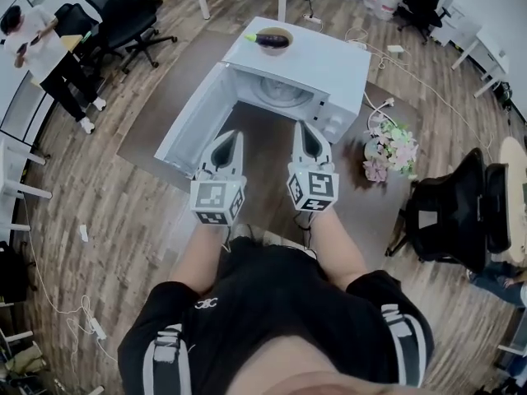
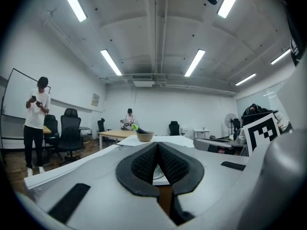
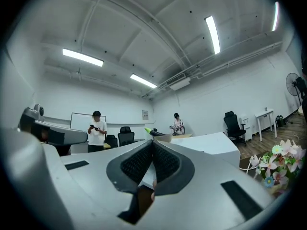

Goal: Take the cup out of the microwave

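A white microwave stands on a low brown table with its door swung open to the left. Its cavity shows only the glass turntable; I see no cup inside. A tan bowl holding something dark and green sits on the microwave's roof and also shows as the bowl and bowl. My left gripper and right gripper hover side by side in front of the open cavity. Both point level at it, shut and empty.
A pot of pink and white flowers stands right of the microwave. A black chair is further right, office chairs at back left. A person stands at far left. Cables trail over the wooden floor.
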Tool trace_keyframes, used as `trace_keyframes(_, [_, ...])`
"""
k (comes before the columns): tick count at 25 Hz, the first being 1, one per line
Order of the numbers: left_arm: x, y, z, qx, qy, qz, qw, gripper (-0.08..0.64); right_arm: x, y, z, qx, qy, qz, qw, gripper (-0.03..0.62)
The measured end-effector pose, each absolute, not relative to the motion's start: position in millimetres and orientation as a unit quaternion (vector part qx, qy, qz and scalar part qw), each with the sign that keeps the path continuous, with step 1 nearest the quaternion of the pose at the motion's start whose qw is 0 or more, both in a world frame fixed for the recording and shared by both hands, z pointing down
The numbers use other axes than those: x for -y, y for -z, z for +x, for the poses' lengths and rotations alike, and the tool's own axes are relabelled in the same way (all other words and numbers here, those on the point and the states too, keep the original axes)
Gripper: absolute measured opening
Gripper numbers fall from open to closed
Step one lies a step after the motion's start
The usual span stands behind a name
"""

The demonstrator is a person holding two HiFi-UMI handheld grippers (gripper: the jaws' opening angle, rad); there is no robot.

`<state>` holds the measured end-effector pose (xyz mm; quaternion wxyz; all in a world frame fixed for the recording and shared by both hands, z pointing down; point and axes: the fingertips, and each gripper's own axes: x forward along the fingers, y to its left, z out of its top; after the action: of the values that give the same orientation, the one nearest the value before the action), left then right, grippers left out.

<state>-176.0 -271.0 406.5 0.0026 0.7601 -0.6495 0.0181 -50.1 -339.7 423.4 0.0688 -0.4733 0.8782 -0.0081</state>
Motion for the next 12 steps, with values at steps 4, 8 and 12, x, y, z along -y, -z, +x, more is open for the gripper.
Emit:
trace_keyframes(4, [289,-411,-180,0.635,-0.020,0.772,0.007,-0.001,353,-432,-58,-0.871,0.013,-0.487,0.061,0.000])
trace_keyframes(8, [305,-415,-188,0.623,-0.025,0.782,0.012,-0.001,365,-434,-68,-0.865,-0.002,-0.497,0.067,0.000])
trace_keyframes(12, [317,-416,-196,0.615,-0.024,0.788,0.014,-0.002,381,-449,-91,-0.869,-0.010,-0.491,0.058,0.294])
